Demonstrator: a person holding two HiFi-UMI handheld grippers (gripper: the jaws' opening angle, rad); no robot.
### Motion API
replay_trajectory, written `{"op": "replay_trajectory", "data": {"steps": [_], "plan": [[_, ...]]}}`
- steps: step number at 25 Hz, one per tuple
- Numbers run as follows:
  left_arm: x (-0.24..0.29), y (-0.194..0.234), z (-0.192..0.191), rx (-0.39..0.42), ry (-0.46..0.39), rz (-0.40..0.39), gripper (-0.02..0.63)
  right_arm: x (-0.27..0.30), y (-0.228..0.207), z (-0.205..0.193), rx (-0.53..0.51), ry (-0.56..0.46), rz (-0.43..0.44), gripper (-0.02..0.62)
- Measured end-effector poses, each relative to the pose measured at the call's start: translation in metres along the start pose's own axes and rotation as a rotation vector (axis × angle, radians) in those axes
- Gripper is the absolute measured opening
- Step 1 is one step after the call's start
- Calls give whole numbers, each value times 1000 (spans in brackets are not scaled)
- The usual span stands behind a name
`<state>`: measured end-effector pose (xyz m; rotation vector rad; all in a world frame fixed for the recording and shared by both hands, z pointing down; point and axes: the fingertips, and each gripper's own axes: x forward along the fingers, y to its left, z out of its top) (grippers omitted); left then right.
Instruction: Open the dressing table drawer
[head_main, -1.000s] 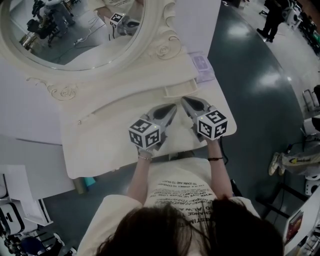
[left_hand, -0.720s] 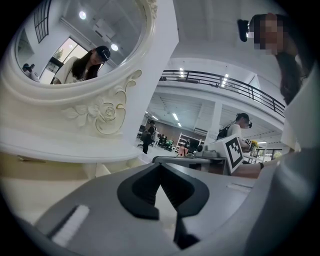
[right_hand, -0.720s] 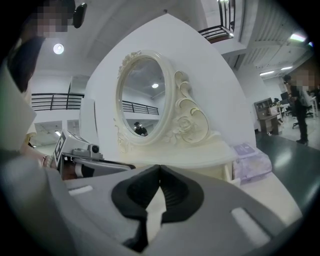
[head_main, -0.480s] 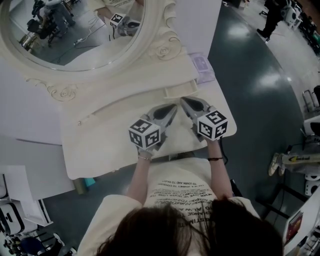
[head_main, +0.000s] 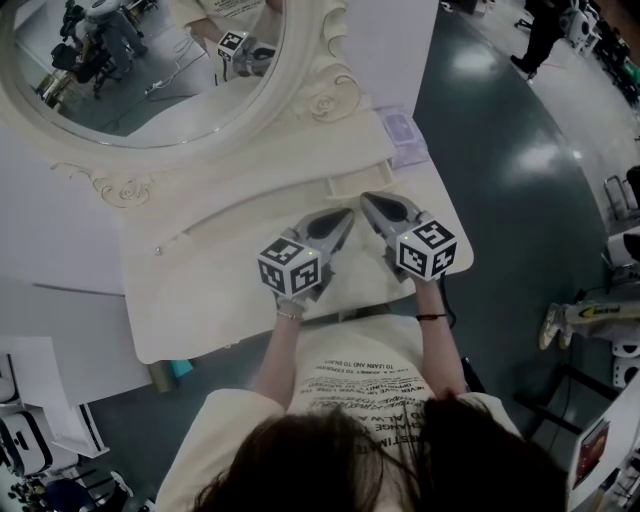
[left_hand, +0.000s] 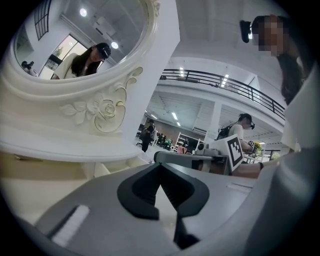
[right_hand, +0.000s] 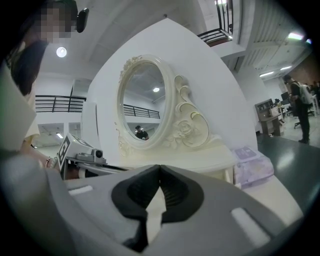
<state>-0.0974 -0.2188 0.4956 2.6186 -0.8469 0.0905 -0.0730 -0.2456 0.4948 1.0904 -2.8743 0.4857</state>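
Both pairs of jaws are closed tip to tip with nothing between them. The left gripper (head_main: 347, 213) and right gripper (head_main: 364, 198) sit where they did a second ago, side by side on the dressing table (head_main: 200, 285). The one small drawer (head_main: 357, 182) lies just ahead of their tips, below the one oval mirror (head_main: 150, 70). One purple packet (head_main: 404, 133) lies to the right. The shirt (head_main: 360, 375) print is too small to read.

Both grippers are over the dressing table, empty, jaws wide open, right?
No. The left gripper and right gripper are over the dressing table, empty, but their jaws are shut, tips together; the left and right gripper views show it.
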Motion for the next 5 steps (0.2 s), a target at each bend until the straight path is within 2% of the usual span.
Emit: {"op": "replay_trajectory", "data": {"steps": [5], "plan": [[2, 2, 2, 2, -5, 2, 0, 2, -1, 2, -3, -8, 10, 3]]}}
